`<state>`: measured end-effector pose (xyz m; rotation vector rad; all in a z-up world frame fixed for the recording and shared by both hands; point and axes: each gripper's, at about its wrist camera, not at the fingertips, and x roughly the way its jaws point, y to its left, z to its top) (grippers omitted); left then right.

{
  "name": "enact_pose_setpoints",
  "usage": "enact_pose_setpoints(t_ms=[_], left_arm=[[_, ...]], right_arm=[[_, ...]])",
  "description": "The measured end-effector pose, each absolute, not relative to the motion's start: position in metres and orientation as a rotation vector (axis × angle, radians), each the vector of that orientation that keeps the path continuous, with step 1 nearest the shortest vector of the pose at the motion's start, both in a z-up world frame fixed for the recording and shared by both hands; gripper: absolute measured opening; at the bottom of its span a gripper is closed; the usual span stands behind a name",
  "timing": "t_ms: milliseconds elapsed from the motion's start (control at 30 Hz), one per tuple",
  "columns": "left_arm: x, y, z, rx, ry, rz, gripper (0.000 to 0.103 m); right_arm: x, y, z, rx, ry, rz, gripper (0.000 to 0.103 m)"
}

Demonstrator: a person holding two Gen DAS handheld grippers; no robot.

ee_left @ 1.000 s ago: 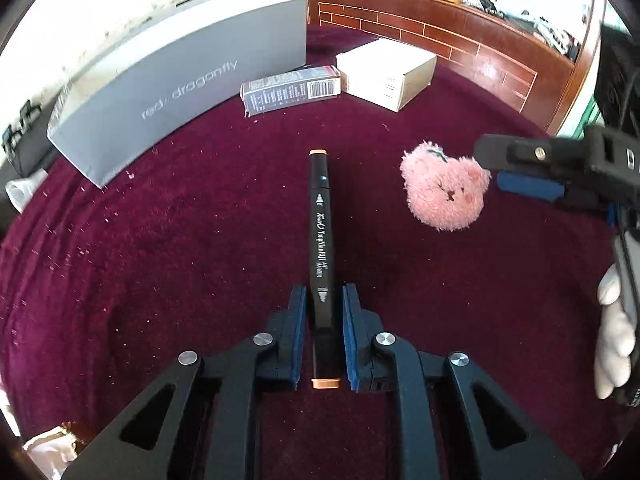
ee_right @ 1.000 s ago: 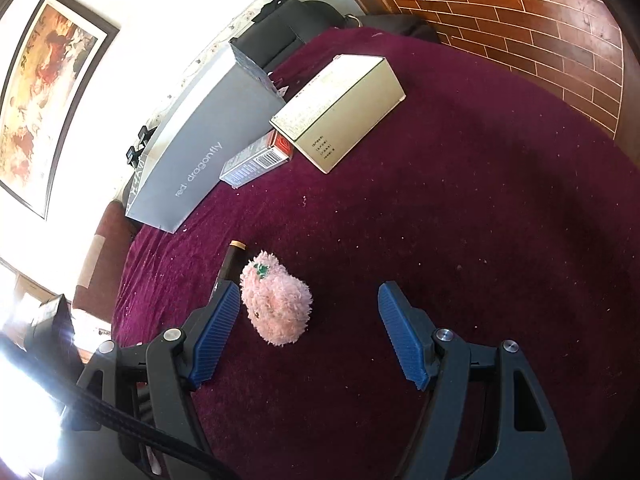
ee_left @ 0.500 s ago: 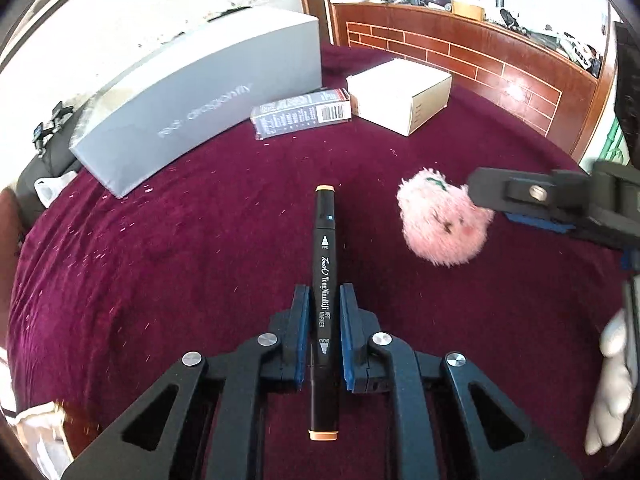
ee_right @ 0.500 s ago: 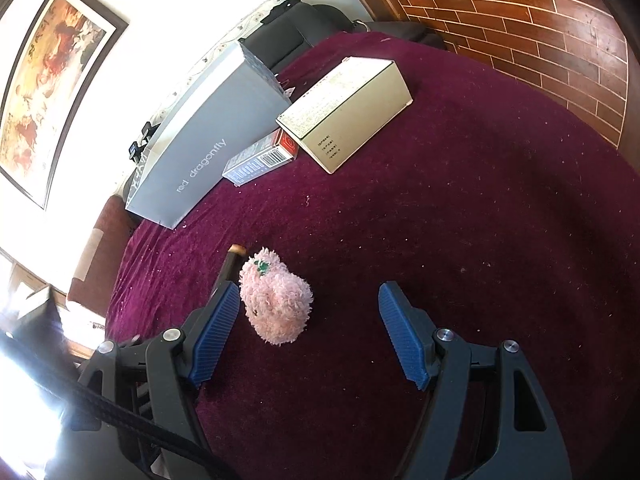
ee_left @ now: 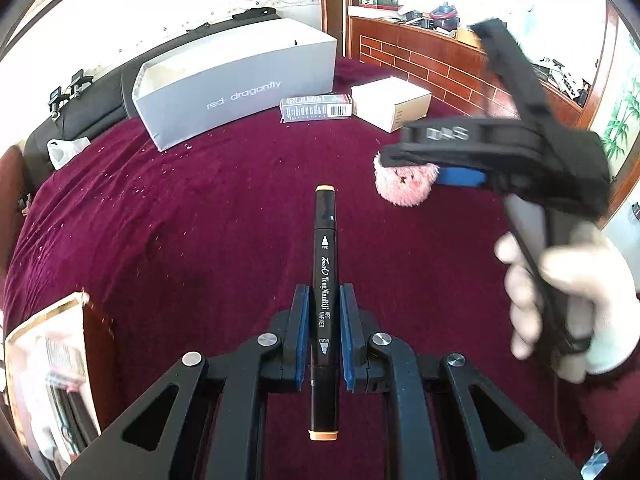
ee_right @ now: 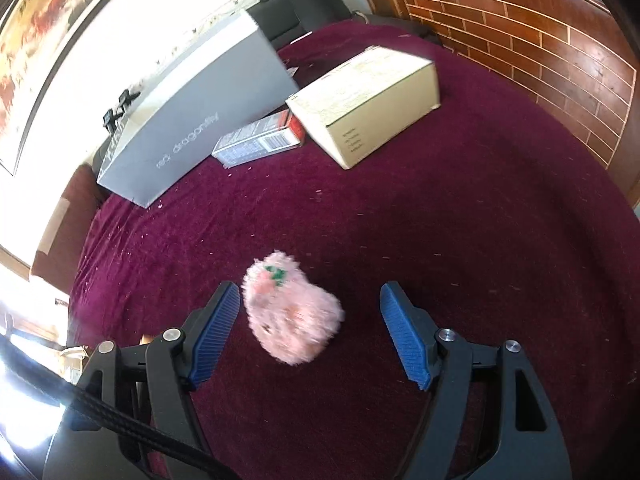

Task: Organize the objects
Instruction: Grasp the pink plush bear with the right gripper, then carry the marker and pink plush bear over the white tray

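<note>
A maroon carpet (ee_right: 480, 240) covered the surface. At far right stood a brick-patterned wooden wall (ee_right: 540, 40); a framed painting (ee_right: 36, 40) hung far left.

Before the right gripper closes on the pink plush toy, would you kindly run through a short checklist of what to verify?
1. Right gripper open: ok, jaws spread wide.
2. Pink plush toy between the jaws: ok, though nearer the left pad.
3. Toy resting on the maroon cloth: cannot tell, the picture is blurred there.
4. Left gripper firm on the black marker: ok, pads shut on its barrel.
5. Marker tip apart from the toy: ok, a gap shows.
6. Grey box open on top: ok.
</note>
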<state>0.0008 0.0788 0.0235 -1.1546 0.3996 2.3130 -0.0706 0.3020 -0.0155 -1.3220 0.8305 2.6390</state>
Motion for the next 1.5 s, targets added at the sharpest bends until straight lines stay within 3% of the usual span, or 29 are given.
enact_pose_setpoints(t_ms=[67,100,133,233,733,1100,1500], left_arm=[[0.005,0.073,0.025,-1.160,0.385,2.311,0.011],[0.007,0.070,0.025,-1.164,0.380,2.313,0.011],[0.009,0.066,0.026,-1.164,0.379,2.318,0.011],[0.016,0.055,0.030,-1.147,0.375,2.340,0.011],[0.064,-0.005,0.058,-1.060,0.310,2.439,0.011],[0.082,-0.075,0.070,-1.025,0.216,2.558,0.012],[0.039,-0.204,0.064,-1.141,0.131,2.790,0.012]], right_arm=[[-0.077,0.295,-0.016,-1.350,0.781,2.641,0.066],[-0.079,0.291,-0.015,-1.367,0.751,2.646,0.045],[-0.080,0.288,-0.016,-1.393,0.746,2.651,0.031],[-0.073,0.281,-0.015,-1.428,0.705,2.654,0.026],[0.005,0.242,0.039,-1.329,0.633,2.791,0.025],[0.035,0.156,0.092,-1.317,0.601,2.999,0.025],[0.022,0.027,0.082,-1.542,0.490,3.146,0.025]])
